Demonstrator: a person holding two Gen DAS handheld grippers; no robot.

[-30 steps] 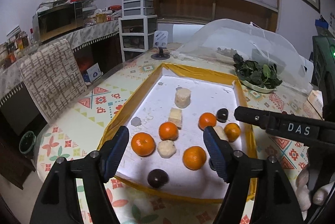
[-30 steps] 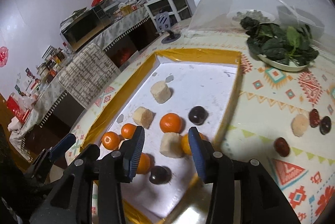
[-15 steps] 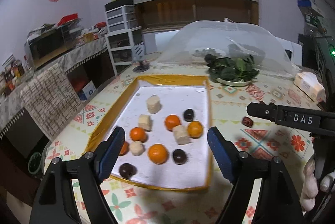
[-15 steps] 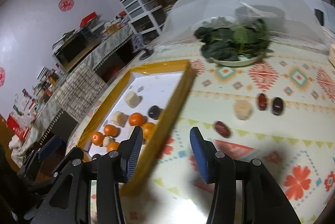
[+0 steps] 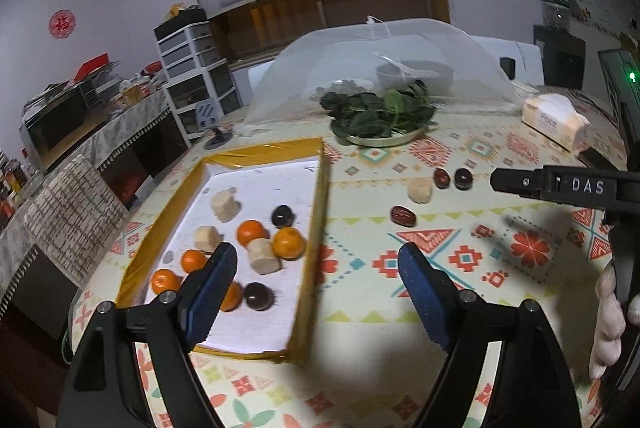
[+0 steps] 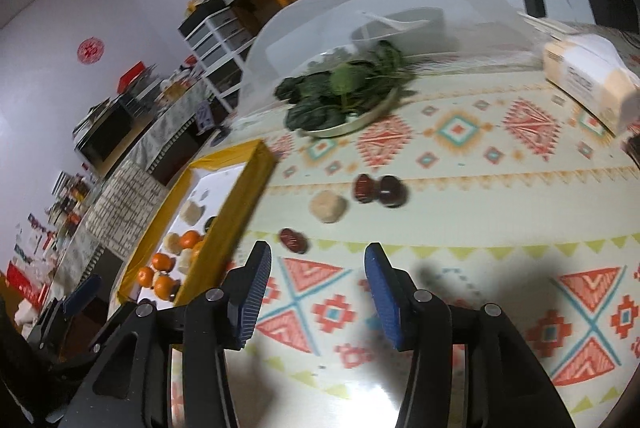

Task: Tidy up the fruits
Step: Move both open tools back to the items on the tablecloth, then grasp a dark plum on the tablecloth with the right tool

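Observation:
A yellow-rimmed tray holds several oranges, pale chunks and dark round fruits. On the tablecloth to its right lie a red date, a pale chunk, another date and a dark fruit. My left gripper is open and empty, over the tray's right edge. My right gripper is open and empty, just short of the nearest date.
A plate of leafy greens stands beyond the loose fruits, with a mesh food cover behind it. A wrapped packet lies at the far right. A chair stands left of the table.
Both grippers have swung right, away from the tray and toward the loose fruits on the tablecloth. Both stayed open and empty.

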